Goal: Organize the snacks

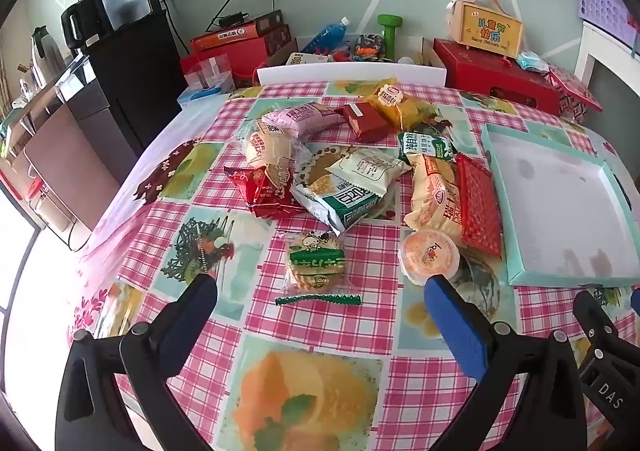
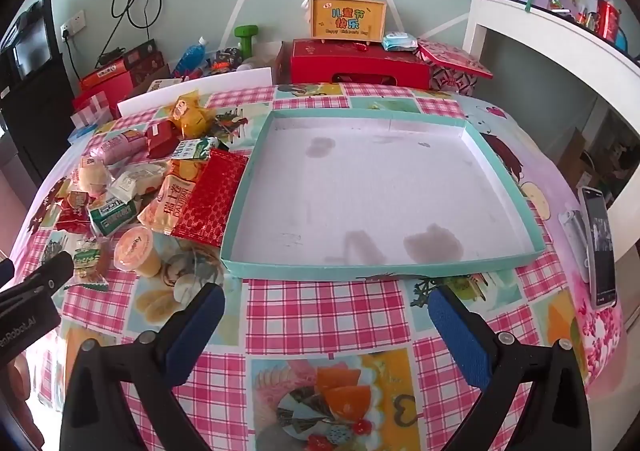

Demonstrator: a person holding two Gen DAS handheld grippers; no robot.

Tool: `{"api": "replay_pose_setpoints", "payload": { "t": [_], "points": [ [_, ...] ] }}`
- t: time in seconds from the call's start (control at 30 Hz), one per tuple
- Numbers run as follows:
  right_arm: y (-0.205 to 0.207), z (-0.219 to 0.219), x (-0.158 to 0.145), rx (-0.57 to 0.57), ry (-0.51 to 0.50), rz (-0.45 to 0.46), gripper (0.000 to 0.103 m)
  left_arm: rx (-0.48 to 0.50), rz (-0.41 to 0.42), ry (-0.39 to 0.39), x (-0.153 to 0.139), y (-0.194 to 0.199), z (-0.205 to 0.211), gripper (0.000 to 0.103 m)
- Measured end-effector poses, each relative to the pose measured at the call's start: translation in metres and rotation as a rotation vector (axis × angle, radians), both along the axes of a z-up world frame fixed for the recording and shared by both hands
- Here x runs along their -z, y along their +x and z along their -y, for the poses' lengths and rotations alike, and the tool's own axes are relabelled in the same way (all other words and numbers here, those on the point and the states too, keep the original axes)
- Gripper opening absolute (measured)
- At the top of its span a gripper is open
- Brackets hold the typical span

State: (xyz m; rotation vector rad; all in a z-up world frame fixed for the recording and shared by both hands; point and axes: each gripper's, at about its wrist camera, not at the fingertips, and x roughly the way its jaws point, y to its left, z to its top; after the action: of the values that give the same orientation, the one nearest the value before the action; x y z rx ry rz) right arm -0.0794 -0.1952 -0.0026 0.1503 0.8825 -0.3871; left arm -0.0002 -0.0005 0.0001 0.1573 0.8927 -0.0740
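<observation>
Snack pile (image 1: 344, 171) left of tray (image 2: 504, 187), tray bare. Left gripper (image 1: 320, 287) and right gripper (image 2: 326, 297) both spread wide, nothing held. Risk: cup (image 1: 430, 257) nr tray wall tips if nudged; slick wrappers may slip fm pads.

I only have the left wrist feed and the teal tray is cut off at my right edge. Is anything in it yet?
Observer: No, the right wrist view shows the whole teal tray with nothing in it, only faint stains on its white floor.
Operator: What lies past the tray on its far right?
Observer: A phone, standing tilted near the table edge.
Operator: Is the right gripper holding anything?
Observer: No, the right gripper is open, hovering before the tray's near wall.
</observation>
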Motion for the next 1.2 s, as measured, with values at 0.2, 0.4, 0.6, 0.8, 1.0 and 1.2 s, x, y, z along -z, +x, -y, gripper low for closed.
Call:
{"api": "replay_pose_setpoints", "payload": {
  "t": [0.2, 0.4, 0.6, 0.8, 1.0, 1.2],
  "points": [
    [-0.0005, -0.0027, -0.0013, -0.006, -0.012, 0.004, 0.103, 0.007, 0.009, 0.016, 0.0001, -0.0008, 0.0019, 0.103],
    [-0.0005, -0.0033, -0.0016, -0.008, -0.016, 0.005, 0.103, 0.005, 0.014, 0.028, -0.0008, -0.0027, 0.0027, 0.103],
    [-0.0002, -0.0035, -0.0015, -0.008, -0.014, 0.004, 0.103, 0.007, 0.007, 0.02, -0.0004, -0.0011, 0.0032, 0.103],
    [-0.0001, -0.0035, -0.0009, -0.009, -0.015, 0.001, 0.103, 0.007, 0.004, 0.022, -0.0001, -0.0003, 0.0025, 0.103],
    [0.0006, -0.0043, -0.0001, -0.013, -0.019, -0.006, 0.103, 0.005, 0.0, 0.017, 0.0005, -0.0005, 0.001, 0.103],
    [0.0009, -0.0066, -0.0013, -0.02, -0.035, -0.002, 0.103, 0.006, 0.006, 0.015, 0.0015, -0.0006, 0.0018, 0.103]
  ]
}}
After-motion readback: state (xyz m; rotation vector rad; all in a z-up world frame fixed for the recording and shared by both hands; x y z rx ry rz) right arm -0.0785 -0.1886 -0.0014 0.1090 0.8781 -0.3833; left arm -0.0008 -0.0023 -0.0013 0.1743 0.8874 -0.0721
